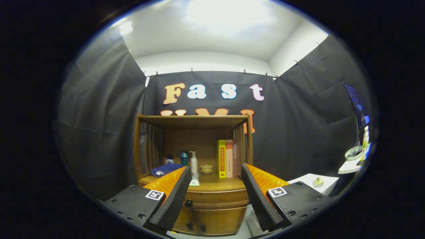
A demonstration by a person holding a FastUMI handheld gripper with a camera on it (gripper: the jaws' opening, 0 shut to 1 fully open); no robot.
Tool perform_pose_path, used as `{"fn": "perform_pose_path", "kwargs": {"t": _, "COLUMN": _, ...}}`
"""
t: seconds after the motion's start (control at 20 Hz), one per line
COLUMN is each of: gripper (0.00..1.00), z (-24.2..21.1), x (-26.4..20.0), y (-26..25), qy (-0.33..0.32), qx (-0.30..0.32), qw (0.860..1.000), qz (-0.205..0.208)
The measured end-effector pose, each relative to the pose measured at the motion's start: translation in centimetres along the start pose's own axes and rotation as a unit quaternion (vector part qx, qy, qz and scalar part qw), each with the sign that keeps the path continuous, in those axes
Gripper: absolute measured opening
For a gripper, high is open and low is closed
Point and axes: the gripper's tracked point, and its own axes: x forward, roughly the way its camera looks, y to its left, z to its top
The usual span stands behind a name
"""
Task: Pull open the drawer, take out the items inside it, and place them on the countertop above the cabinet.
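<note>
Gripper point(215, 186) spread wide, holding nothing, well back from the cabinet point(212, 215). The drawer point(215, 198) sits closed just beneath the countertop point(215, 184), its knob point(188, 203) beside the left finger.

We see a warm brown wooden cabinet point(199, 196), a yellow book point(221, 158) beside an orange book point(229, 158), a blue cloth point(164, 169) at its left, a teal bottle point(184, 158), and black wall cloth point(99, 109) at the frame's left.
</note>
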Motion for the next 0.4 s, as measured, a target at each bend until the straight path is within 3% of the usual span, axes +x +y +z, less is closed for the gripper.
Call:
{"fn": "perform_pose_path", "kwargs": {"t": 0.15, "gripper": 0.98, "z": -0.5, "x": 0.4, "y": -0.2, "qy": 0.021, "qx": -0.003, "qw": 1.0, "qz": -0.004}}
{"fn": "perform_pose_path", "kwargs": {"t": 0.4, "gripper": 0.98, "z": -2.5, "x": 0.6, "y": 2.5, "qy": 0.057, "qx": 0.014, "qw": 0.998, "qz": 0.037}}
